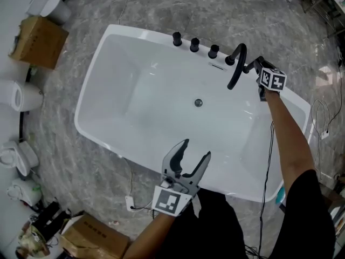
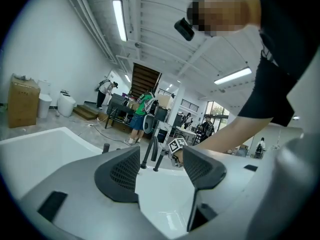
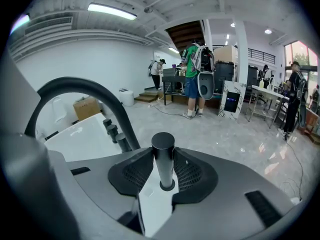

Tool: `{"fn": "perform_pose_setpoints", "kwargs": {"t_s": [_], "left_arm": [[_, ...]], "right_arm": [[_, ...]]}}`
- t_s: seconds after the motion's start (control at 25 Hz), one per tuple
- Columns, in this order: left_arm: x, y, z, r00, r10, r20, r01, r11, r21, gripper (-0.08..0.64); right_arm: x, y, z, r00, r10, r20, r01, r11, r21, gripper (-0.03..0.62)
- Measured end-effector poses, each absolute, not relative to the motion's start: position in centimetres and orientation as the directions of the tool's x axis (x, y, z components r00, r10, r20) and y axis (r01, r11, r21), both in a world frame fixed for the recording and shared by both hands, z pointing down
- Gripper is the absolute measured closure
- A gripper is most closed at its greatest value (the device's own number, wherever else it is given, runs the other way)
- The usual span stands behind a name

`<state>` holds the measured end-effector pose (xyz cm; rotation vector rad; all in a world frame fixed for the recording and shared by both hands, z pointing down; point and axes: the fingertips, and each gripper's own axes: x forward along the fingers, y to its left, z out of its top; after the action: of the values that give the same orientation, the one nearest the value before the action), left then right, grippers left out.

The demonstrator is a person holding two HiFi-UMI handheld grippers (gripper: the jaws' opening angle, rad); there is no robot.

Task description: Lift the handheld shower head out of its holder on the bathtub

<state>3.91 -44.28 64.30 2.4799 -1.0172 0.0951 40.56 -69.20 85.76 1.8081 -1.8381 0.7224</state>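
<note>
The handheld shower head (image 3: pixel 163 156) is a black upright cylinder standing in its holder on the far right rim of the white bathtub (image 1: pixel 110 42). My right gripper (image 3: pixel 164 170) has both pads against its sides, shut on it. From the head view that gripper (image 1: pixel 257 68) sits just right of the curved black spout (image 1: pixel 237 65), and the shower head is hidden behind it. My left gripper (image 1: pixel 197 148) hovers over the tub's near rim, open with nothing between its jaws. In the left gripper view it (image 2: pixel 161 156) points across the tub toward the fittings.
Three black knobs (image 1: pixel 194 44) line the far rim left of the spout. Cardboard boxes (image 1: pixel 39 41) and white toilets (image 1: pixel 21 96) stand on the grey floor at the left. Cables (image 1: pixel 323 117) trail on the right. People (image 3: pixel 192 79) stand in the background.
</note>
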Motion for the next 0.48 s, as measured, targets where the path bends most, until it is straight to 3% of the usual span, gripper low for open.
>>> {"fn": "perform_pose_setpoints", "kwargs": {"t_s": [0.48], "left_arm": [[4.1, -43.5, 60.9, 0.762, -0.614, 0.208, -0.641, -0.669, 0.376, 0.314]], "right_arm": [[40.2, -68.4, 79.6, 0.023, -0.783, 0.621, -0.996, -0.068, -0.049, 0.476]]}}
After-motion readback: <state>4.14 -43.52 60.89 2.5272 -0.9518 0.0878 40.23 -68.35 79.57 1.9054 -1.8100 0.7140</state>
